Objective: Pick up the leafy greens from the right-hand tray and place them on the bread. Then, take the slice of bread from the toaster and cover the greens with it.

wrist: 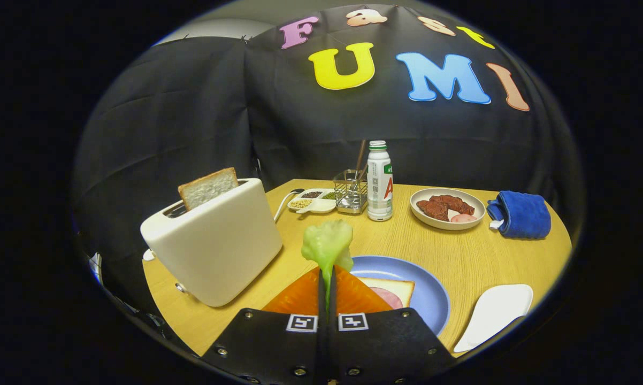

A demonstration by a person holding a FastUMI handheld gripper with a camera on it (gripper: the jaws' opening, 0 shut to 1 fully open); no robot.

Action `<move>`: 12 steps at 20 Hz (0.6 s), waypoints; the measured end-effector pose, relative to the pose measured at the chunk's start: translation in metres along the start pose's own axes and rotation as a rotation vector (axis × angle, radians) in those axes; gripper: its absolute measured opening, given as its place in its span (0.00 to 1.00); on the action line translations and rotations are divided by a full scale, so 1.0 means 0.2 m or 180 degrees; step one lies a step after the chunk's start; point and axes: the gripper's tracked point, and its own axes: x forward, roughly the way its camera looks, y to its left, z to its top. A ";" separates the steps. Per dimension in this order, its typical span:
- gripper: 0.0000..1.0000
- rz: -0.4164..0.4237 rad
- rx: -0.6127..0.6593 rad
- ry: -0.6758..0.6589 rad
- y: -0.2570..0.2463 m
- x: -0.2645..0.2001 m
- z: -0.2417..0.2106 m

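We are counting one toaster (pixel 214 243) holding one slice of bread (pixel 208 187) that is standing upright in its slot and leaning slightly; one blue plate (pixel 431 297) carrying one bread slice with a pink round of meat (pixel 388 293); one cream plate (pixel 447 208) holding dark meat pieces; one wire basket (pixel 351 191) with utensils; one divided dish (pixel 312 203) of grains; one bottle (pixel 379 182); one blue cloth (pixel 519 214); one white tray (pixel 495 315). We are seeing the gripper (pixel 327 286) clamping the leafy greens (pixel 328 243) between both fingers, long axis running up from the fingertips, frilled end uppermost, above the blue plate's near edge.
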 end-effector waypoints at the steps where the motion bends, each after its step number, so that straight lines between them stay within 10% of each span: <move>1: 0.00 -0.0081 0.0002 0.0036 -0.02 0.02 -0.02; 12: 0.20 -0.0577 0.0028 0.0048 -0.17 0.02 -0.07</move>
